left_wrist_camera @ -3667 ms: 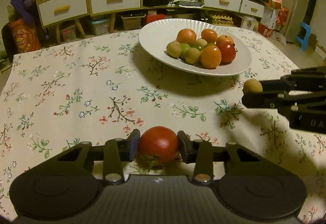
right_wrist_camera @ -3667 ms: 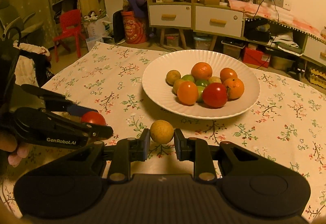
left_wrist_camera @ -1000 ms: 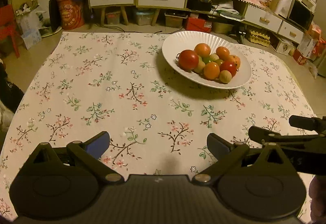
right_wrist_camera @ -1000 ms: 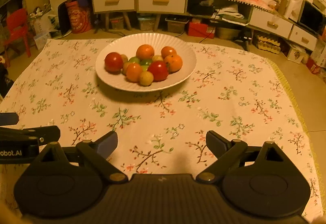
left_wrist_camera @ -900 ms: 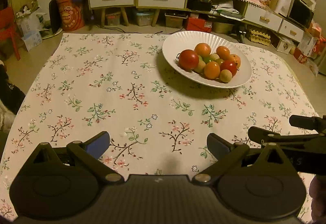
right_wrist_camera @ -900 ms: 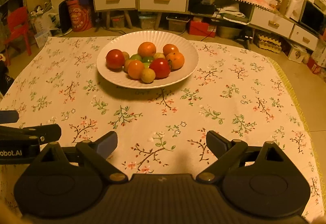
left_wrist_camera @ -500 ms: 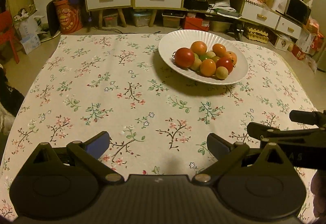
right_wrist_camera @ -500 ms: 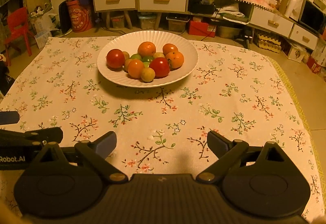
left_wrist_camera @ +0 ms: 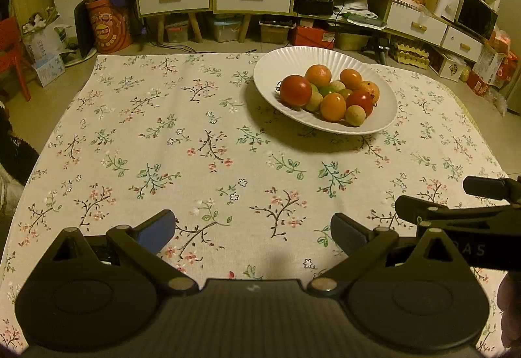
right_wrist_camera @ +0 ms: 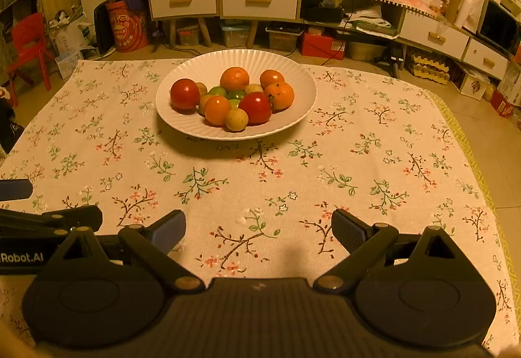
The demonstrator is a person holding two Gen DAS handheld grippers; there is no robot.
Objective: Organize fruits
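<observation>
All fruits (right_wrist_camera: 232,99) sit in plate (right_wrist_camera: 299,110); desk (right_wrist_camera: 358,162) bare; left claw (left_wrist_camera: 254,229), right claw (right_wrist_camera: 259,227) spread, empty. Looks done.

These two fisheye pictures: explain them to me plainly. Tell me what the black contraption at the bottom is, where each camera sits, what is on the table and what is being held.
Each picture comes from a camera mounted on a hand-held two-finger gripper, looking forward along its fingers. One shows the left gripper, the other the right gripper; each also appears at the edge of the other's view. A person holds them; no robot arm is involved. Both stand open and hold nothing. On the floral tablecloth sits a white plate heaped with fruits: red, orange, green and yellowish ones. No loose fruit shows on the cloth.
</observation>
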